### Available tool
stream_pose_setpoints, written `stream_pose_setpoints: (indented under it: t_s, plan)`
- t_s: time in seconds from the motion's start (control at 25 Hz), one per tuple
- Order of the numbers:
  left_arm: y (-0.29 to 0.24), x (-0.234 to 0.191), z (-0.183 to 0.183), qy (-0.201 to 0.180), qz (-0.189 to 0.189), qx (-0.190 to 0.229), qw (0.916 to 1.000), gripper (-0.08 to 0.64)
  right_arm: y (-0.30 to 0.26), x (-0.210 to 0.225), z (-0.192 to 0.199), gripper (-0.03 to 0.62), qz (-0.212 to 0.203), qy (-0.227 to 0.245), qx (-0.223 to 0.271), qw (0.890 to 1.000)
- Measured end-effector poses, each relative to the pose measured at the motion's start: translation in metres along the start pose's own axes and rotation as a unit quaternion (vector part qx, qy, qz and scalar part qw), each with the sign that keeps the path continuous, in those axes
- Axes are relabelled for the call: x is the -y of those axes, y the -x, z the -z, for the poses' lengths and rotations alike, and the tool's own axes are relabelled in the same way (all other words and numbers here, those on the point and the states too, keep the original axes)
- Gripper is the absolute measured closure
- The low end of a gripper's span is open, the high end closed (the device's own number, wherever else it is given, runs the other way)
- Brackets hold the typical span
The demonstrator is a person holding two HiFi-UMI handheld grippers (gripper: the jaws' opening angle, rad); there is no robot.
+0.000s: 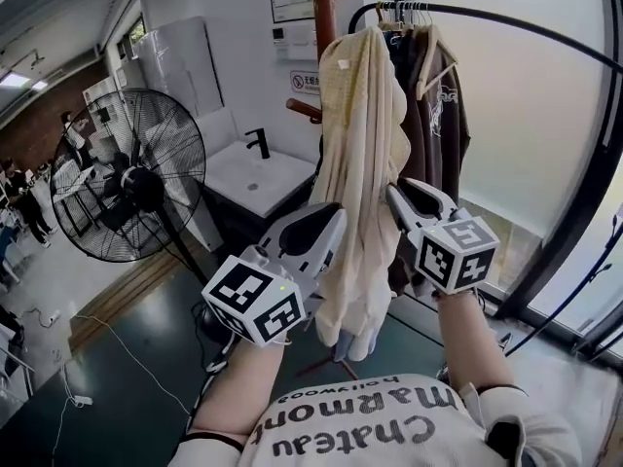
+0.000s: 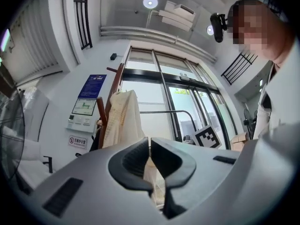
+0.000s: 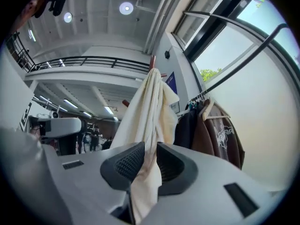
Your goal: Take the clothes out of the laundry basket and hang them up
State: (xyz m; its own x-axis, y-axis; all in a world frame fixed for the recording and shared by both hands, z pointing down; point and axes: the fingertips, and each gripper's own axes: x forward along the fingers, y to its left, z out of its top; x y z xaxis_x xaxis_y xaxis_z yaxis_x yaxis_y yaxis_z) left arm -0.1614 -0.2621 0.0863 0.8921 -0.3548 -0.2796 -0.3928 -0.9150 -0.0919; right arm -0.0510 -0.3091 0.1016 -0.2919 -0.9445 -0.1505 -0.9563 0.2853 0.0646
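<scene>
- The cream garment [image 1: 360,163] is hanging full length from the clothes rail [image 1: 506,17]. It is sitting just beside the brown jacket [image 1: 448,115] and close to the wooden post [image 1: 323,8]. Its long axis is running straight up and down.
- Both tongs are meeting it at about mid-length and pointing slightly upward, one on each side, so neither hand is nearer.
- The left tongs [image 2: 150,146] are clenching at the garment's left edge. Their pads are meeting at the tips, and a thin strip of cream cloth is trailing back between them, so I am judging that a fold is being pinched.
- The right tongs [image 3: 151,149] are standing released. A thick fold is passing between the pads, but a dark gap is showing against one pad, so they are not pressing on it.
- The coming move is likely turning on that left pinch: the cloth is lying straight ahead of the tips, so pulling back while clenched is risking a drag off the rail.
- The garment's top is bunching at the rail, so I am unable to tell whether a hanger is carrying it.
- The hem is disappearing behind the left tongs' marker cube, and the laundry basket is showing in no view.
</scene>
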Motion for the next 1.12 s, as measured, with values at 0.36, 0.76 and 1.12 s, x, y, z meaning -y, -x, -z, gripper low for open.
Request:
stream_pose_setpoints:
  t_s: [0.36, 0.76, 1.12]
  plan:
    - [0.000, 0.053, 0.028, 0.018, -0.011, -0.014, 0.9997, 0.541, 0.062, -0.009, 0.023, 0.518, -0.020, -0.042, -0.006, 0.999]
    - [-0.007, 0.155, 0.043, 0.051, -0.116, 0.052, 0.9906, 0.545, 0.205, 0.018, 0.026, 0.534, -0.065, -0.079, 0.017, 0.995]
    - [0.011, 0.246, 0.058, 0.053, -0.168, 0.024, 0.9841, 0.546, 0.286, 0.032, 0.036, 0.537, -0.079, -0.114, 0.004, 0.990]
